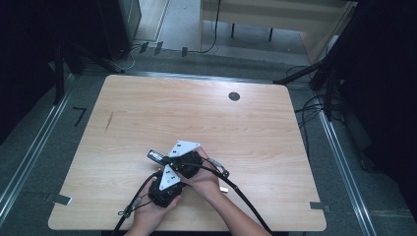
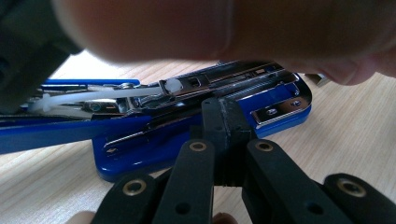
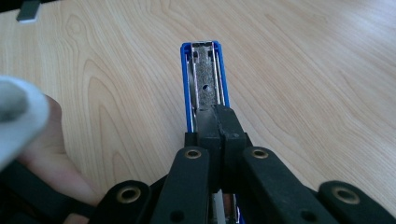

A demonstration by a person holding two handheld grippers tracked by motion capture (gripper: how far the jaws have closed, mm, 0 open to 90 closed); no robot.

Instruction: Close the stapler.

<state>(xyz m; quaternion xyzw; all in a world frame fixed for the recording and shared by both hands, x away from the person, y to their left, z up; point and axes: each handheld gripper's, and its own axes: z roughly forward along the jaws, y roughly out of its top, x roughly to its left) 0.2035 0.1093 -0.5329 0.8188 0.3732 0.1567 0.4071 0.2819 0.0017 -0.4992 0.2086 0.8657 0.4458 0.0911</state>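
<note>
Left gripper view, left gripper jaws closed at blue stapler base, right gripper jaws clamping its top

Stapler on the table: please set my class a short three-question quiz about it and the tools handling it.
1. Pick one: the stapler is A red, B blue, C green.
2. True or false: the stapler is folded shut.
3. In one word, how do the jaws of the right tool stand?
Key: 1 B. 2 False, it is swung open above its base. 3 Shut.
</note>
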